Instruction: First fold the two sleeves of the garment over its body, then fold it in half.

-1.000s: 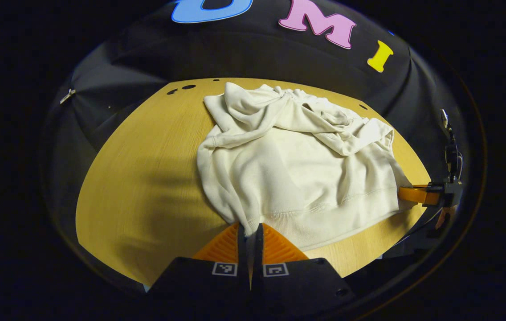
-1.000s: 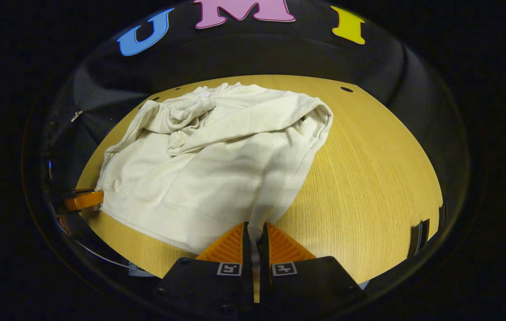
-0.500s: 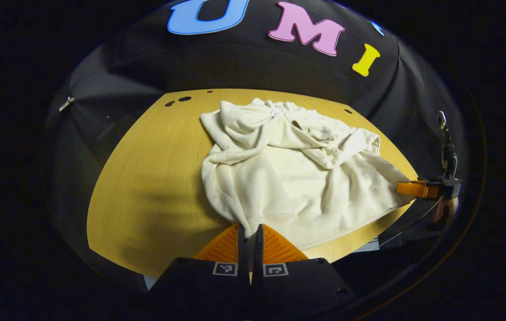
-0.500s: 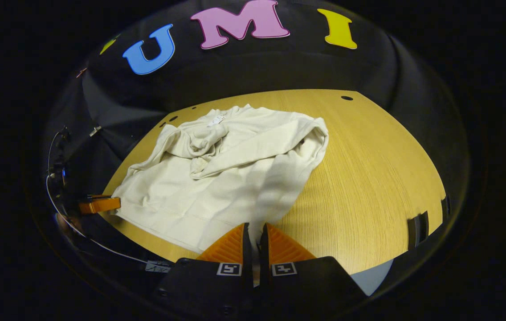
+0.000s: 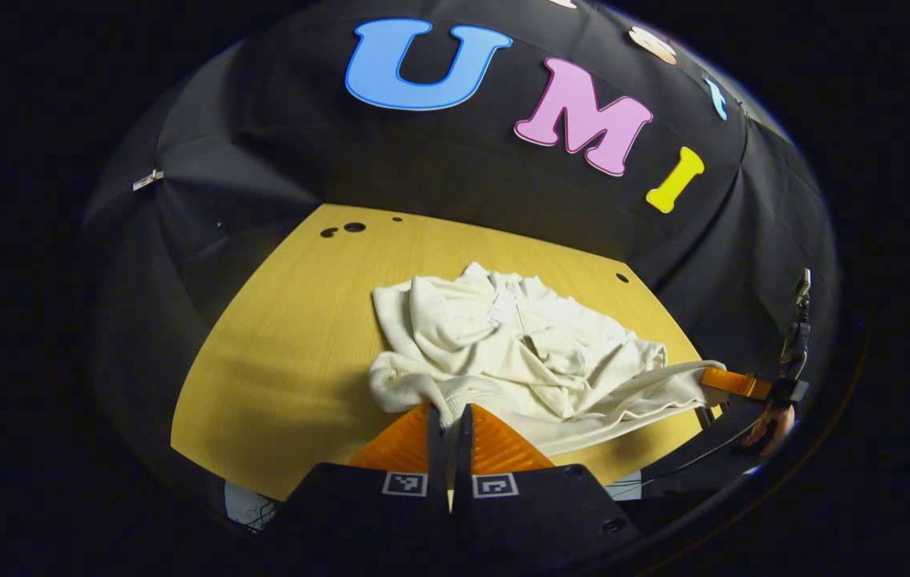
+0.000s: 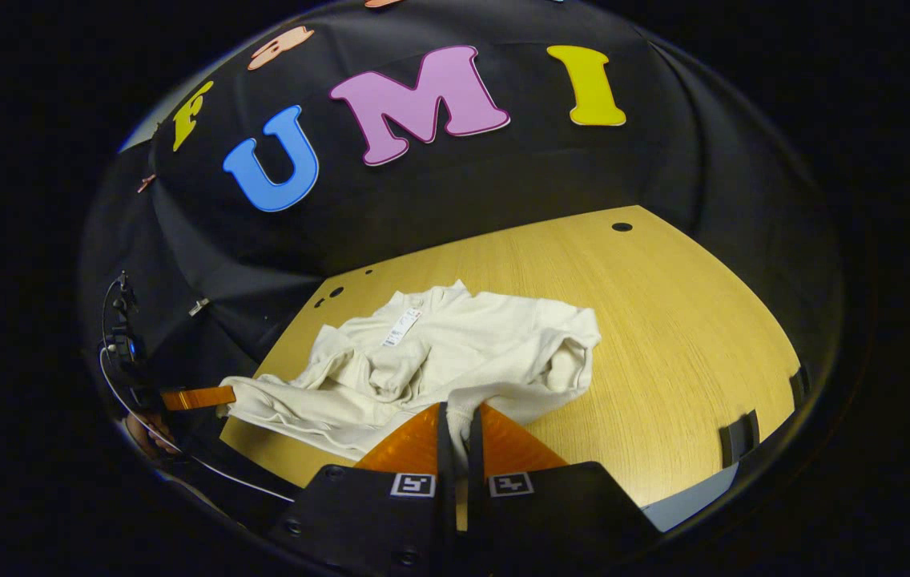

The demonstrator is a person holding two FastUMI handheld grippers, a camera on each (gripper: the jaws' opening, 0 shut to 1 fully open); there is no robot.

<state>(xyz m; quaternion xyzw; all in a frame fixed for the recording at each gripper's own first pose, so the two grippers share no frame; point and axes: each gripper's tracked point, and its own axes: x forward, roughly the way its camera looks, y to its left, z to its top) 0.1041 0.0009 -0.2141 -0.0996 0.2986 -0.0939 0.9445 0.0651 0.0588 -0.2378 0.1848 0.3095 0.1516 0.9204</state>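
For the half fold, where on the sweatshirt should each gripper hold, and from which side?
Hold the ribbed hem corners of the sweatshirt, coming from the near table edge. The left gripper and right gripper each pinch one; the hem hangs taut between them, sleeves bunched atop the body.

A recording booth: black cloth wall (image 5: 455,184) behind wooden table (image 5: 287,353)

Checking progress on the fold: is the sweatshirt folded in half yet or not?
Not yet. The sweatshirt has its hem lifted by the left gripper and right gripper, both shut on it.
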